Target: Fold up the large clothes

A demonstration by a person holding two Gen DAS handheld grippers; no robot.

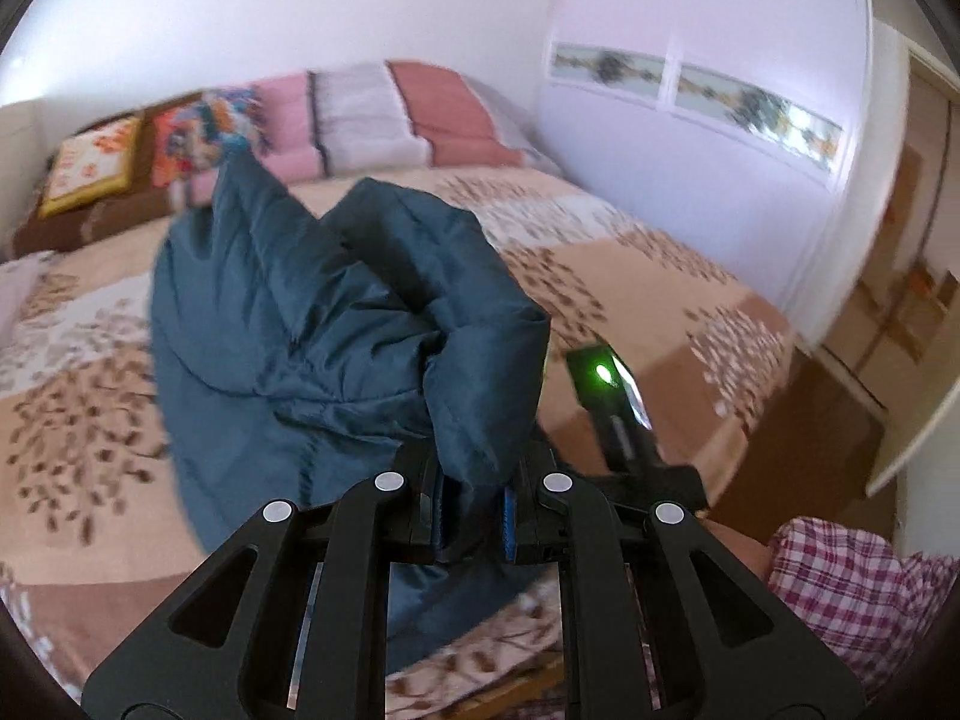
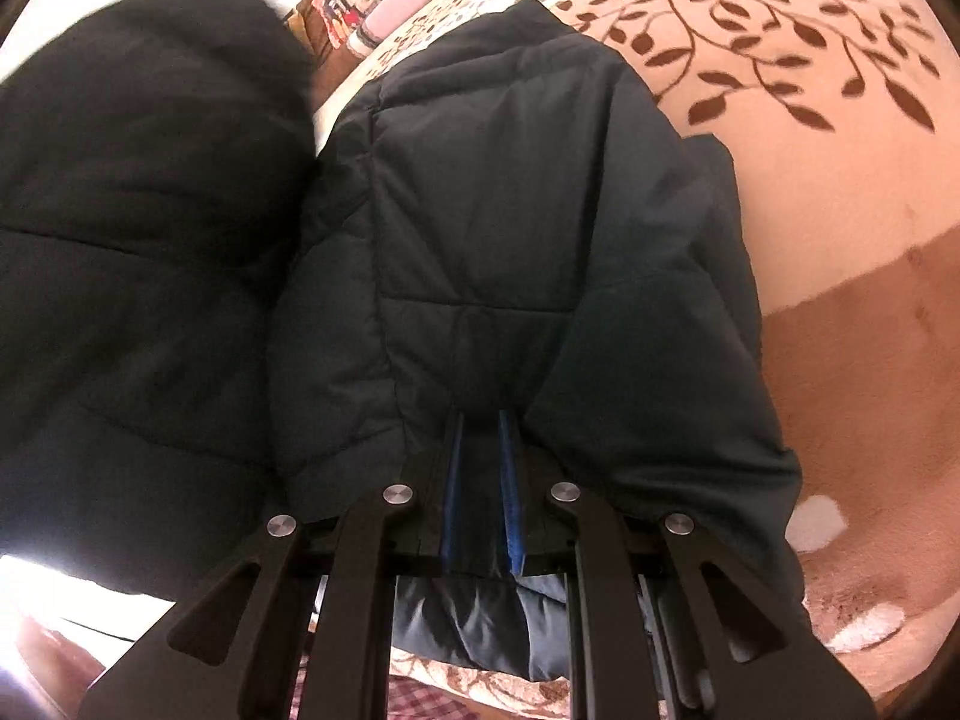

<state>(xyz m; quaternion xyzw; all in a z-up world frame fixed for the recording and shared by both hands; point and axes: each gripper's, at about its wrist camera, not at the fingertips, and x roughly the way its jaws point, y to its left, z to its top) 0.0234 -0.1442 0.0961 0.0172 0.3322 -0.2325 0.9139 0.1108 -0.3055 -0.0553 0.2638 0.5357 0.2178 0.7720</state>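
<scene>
Both the left tool (image 1: pixel 471 516) and right tool (image 2: pixel 480 498) pinch the dark quilted jacket (image 1: pixel 312 324) above the leaf-patterned bed (image 1: pixel 660 276), with pillows (image 1: pixel 360 114) behind.

Quilted jacket (image 1: pixel 288 324): smooth, faintly sheeny cloth. Bedspread (image 1: pixel 660 276): soft matt fabric. Left claw (image 1: pixel 474 516): matt black plastic.

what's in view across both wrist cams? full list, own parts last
jacket: 1, dark teal quilted, held up over the bed
bedspread: 1, beige with brown leaf print, covering the bed
pillows: several, pink, white, rust, patterned, along the bed's far end
wardrobe: 1, white with floral strip, right of the bed
left tongs: black, blue pads, shut on jacket
right tongs: black, blue pads, shut on jacket
person's checked clothing: red-white, lower right
</scene>
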